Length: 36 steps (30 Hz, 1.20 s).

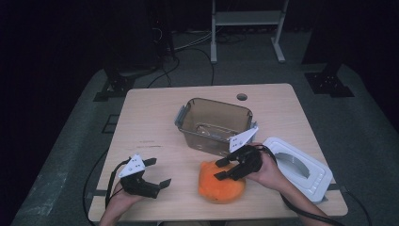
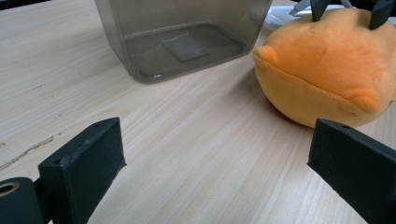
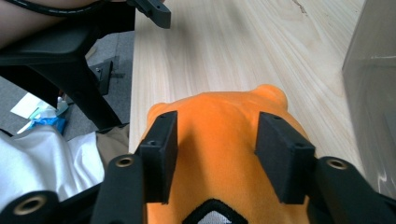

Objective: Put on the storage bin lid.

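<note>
From the high view, no writing could be read on anything. A pale wooden table (image 1: 141, 122) stood on grey floor in a dark room, with a white frame (image 1: 247, 28) behind it. A smoky clear bin (image 1: 214, 125) sat mid-table, and a white lid (image 1: 301, 168) lay at the right edge. The orange plush (image 1: 221, 182) lay near the front edge, just before the bin. The right gripper (image 1: 225, 170) was down on the plush's top; the left gripper (image 1: 159, 173) rested well to the left, jaws wide apart and empty.

In the left gripper view, its jaws stood wide over bare wood, the plush (image 2: 327, 70) ahead to the right and the bin (image 2: 182, 37) beyond.

In the right gripper view, the jaws were half closed astride the plush (image 3: 217, 135), pads against its fabric on both sides.
</note>
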Each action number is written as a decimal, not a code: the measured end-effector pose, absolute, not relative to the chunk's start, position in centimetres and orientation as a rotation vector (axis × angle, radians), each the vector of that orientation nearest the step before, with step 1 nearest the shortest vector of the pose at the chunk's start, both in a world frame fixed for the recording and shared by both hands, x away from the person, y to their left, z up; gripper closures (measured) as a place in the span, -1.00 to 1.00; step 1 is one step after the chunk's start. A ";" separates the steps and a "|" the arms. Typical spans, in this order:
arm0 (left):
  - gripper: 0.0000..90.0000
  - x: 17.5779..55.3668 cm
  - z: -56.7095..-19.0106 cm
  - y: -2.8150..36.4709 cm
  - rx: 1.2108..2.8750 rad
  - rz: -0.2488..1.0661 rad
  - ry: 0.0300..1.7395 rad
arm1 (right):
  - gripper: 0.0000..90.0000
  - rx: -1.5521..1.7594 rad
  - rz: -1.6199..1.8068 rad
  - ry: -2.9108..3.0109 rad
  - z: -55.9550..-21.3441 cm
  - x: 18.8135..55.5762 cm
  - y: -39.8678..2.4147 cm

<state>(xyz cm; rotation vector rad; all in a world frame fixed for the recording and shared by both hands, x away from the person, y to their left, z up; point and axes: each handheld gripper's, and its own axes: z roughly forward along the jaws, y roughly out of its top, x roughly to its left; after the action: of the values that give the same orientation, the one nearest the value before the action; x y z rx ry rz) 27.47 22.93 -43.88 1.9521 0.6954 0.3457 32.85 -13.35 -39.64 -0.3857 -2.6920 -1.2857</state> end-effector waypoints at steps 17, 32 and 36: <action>-0.94 27.4 -44.0 22.7 1.964 0.339 0.685 | 0.12 -0.492 -1.223 -2.724 -41.2 32.8 -13.2; -0.94 27.4 -44.1 22.6 1.977 0.337 0.682 | 0.15 -0.505 -1.192 -2.747 -41.5 32.5 -12.6; -0.94 27.4 -44.2 22.5 1.978 0.334 0.682 | 0.22 -0.508 -1.168 -2.748 -41.5 32.3 -12.4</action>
<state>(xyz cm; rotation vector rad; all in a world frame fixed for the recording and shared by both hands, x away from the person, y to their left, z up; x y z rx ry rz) 27.43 22.55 -44.19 1.9780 0.6818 0.3335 32.32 -12.41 -41.47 -0.5081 -2.7481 -1.1683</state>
